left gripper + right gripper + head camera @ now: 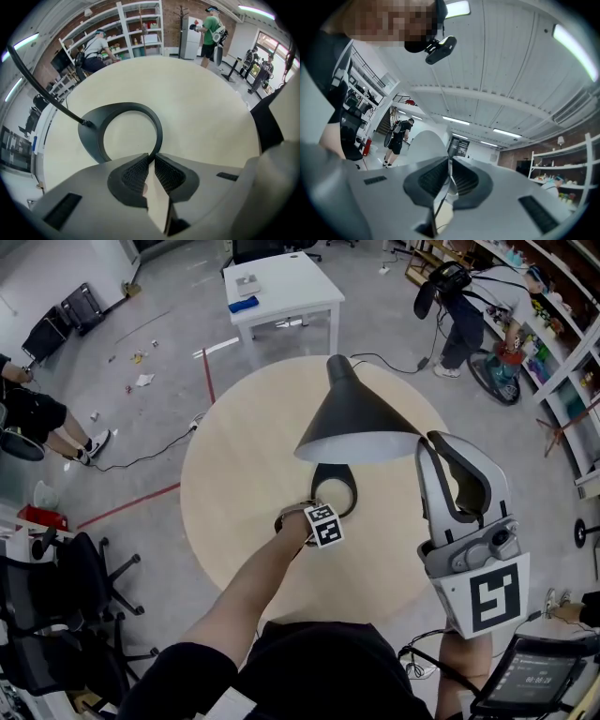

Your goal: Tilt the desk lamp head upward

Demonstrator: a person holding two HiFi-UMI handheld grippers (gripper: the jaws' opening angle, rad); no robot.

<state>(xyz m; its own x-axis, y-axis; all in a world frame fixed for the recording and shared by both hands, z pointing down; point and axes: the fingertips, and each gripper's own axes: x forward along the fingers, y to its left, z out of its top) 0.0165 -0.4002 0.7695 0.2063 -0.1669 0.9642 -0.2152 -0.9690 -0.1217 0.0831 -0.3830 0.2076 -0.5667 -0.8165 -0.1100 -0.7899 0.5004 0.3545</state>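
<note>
Head view: lamp base [351,486] mid-table [234,474]

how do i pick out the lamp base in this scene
Find the round pale table at the centre of the head view; a black lamp stands on it. Under the cone shade lies the base: a flat black ring with an open centre, the only hoop shape on the table.

right gripper [450,161] | jaws narrowly apart | lamp shade [424,143] rim between | person [399,136] behind | ceiling lights [506,133] above
</note>
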